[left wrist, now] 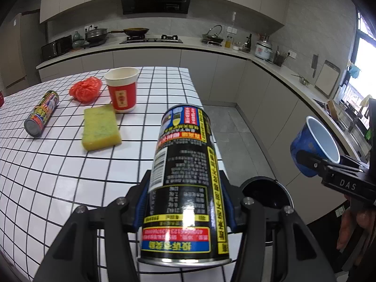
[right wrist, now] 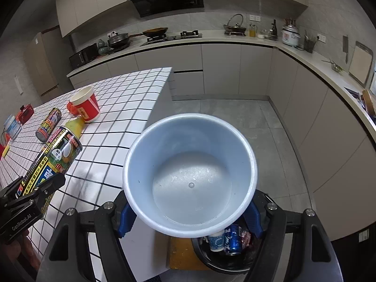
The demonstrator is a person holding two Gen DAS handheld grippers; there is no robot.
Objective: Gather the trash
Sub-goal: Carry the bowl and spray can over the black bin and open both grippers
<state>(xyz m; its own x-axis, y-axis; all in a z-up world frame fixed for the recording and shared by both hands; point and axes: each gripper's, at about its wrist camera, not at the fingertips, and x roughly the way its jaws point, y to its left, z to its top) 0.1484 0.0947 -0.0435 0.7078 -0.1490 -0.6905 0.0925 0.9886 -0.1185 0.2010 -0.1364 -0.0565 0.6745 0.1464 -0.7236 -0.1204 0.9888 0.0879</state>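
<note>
My left gripper (left wrist: 185,199) is shut on a black drink can (left wrist: 185,164) with yellow and red labels, its blue pads (left wrist: 141,202) pressing both sides. The can hangs over the right edge of the white tiled table (left wrist: 47,164). In the right wrist view my right gripper (right wrist: 190,221) is shut on a blue paper cup (right wrist: 190,174), whose white inside faces the camera. A black trash bin (right wrist: 221,258) stands on the floor just below the cup, with a blue can and a small cup inside. The bin (left wrist: 265,192) also shows beside the held can.
On the table lie a second can (left wrist: 42,115) on its side, a crumpled red plastic bag (left wrist: 85,90), a red paper cup (left wrist: 122,91) standing upright and a yellow sponge (left wrist: 101,127). Kitchen counters run along the back and right walls, with grey floor between.
</note>
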